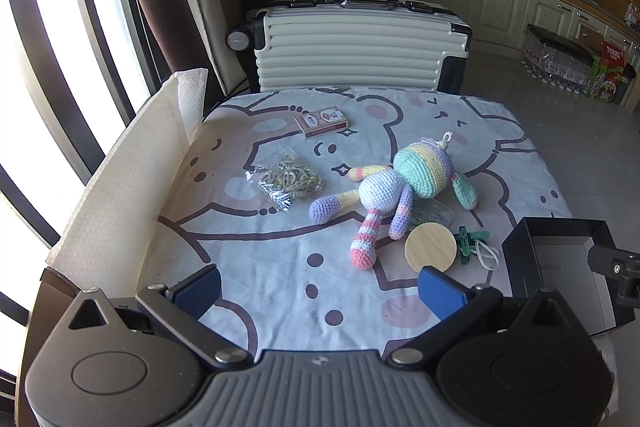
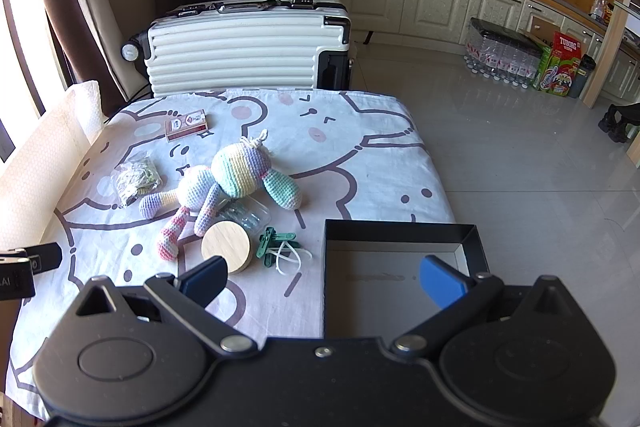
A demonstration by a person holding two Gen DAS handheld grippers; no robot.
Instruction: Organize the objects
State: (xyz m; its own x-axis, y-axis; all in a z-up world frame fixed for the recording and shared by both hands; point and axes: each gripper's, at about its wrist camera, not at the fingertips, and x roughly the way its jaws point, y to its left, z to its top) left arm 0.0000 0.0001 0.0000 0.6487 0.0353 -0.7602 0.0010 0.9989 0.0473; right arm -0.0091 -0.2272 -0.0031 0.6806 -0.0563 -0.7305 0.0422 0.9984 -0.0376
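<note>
A pastel crochet doll (image 1: 394, 189) (image 2: 224, 183) lies mid-table on the cartoon cloth. A clear jar with a round wooden lid (image 1: 431, 247) (image 2: 226, 246) lies on its side under the doll's leg. Green clothespins with a white loop (image 1: 474, 243) (image 2: 278, 247) lie beside the lid. A clear snack bag (image 1: 286, 181) (image 2: 134, 179) lies left, a small card box (image 1: 322, 121) (image 2: 186, 125) at the back. An open black box (image 1: 560, 267) (image 2: 400, 231) stands at the front right. My left gripper (image 1: 320, 291) is open, empty, near the front edge. My right gripper (image 2: 324, 283) is open, empty, over the black box's left wall.
A white paper-towel sheet (image 1: 120, 195) stands along the table's left edge by the window. A white ribbed suitcase (image 1: 360, 47) (image 2: 244, 47) stands behind the table. Cabinets, bottled water and a carton (image 2: 556, 67) line the tiled floor to the right.
</note>
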